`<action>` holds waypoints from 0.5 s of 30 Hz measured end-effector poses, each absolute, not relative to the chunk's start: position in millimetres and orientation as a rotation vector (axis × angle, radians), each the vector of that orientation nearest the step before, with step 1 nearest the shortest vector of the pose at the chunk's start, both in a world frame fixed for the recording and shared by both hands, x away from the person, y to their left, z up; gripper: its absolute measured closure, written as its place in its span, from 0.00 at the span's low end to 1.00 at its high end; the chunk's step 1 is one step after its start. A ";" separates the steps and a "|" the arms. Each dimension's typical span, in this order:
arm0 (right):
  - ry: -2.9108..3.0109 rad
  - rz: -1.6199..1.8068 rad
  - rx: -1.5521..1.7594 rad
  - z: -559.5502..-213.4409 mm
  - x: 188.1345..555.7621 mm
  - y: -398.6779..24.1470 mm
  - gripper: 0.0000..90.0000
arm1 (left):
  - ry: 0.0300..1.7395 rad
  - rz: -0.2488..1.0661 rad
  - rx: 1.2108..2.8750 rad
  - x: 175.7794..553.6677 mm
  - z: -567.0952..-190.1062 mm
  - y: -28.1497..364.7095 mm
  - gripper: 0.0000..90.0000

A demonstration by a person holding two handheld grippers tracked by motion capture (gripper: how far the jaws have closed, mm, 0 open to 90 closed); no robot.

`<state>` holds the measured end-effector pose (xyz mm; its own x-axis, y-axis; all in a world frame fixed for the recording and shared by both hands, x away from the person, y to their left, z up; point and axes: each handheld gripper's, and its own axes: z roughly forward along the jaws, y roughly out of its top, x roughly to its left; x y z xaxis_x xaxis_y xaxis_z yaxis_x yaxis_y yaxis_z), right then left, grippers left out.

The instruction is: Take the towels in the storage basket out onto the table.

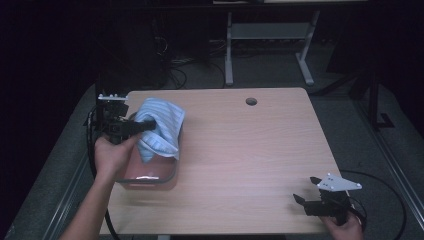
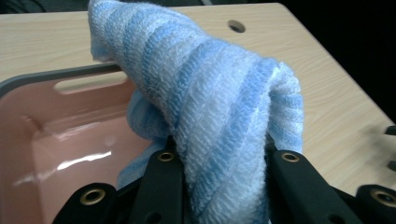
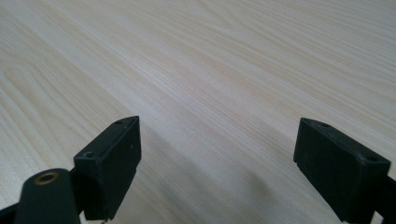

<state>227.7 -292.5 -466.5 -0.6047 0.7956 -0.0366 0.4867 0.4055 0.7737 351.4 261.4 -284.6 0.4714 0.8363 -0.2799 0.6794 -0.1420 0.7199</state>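
Observation:
A blue-and-white striped towel [image 1: 160, 127] hangs bunched over the far end of a pink bin with a grey rim [image 1: 167, 177] at the table's left side. My left gripper [image 1: 145, 125] is shut on the towel and holds it above the bin. In the left gripper view the towel [image 2: 219, 107] is pinched between the two black jaws, with the pink bin [image 2: 51, 135] below and to the left. My right gripper [image 1: 306, 190] rests low at the table's front right corner, open, with bare wood between its jaws [image 3: 217, 158].
The light wood table [image 1: 250, 150] has a round cable hole [image 1: 251, 101] near its far edge. A desk frame and cables stand on the dark floor behind. Cables trail from both grippers off the table's sides.

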 end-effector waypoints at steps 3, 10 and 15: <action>2.267 1.048 1.101 -466.3 227.3 -292.8 0.16 | 1.257 0.238 1.896 352.5 -282.4 255.5 0.81; 2.254 1.052 1.105 -464.9 227.2 -295.2 0.16 | 1.221 0.213 1.901 356.1 -279.6 241.0 0.81; 2.252 1.053 1.097 -463.9 226.6 -294.7 0.16 | 1.190 0.201 1.916 357.7 -278.7 229.1 0.81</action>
<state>226.6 -294.7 -463.9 -0.5996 0.7992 -0.0425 0.4800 0.4016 0.7799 357.7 229.1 -278.7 0.5347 0.7970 -0.2809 0.6606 -0.1870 0.7271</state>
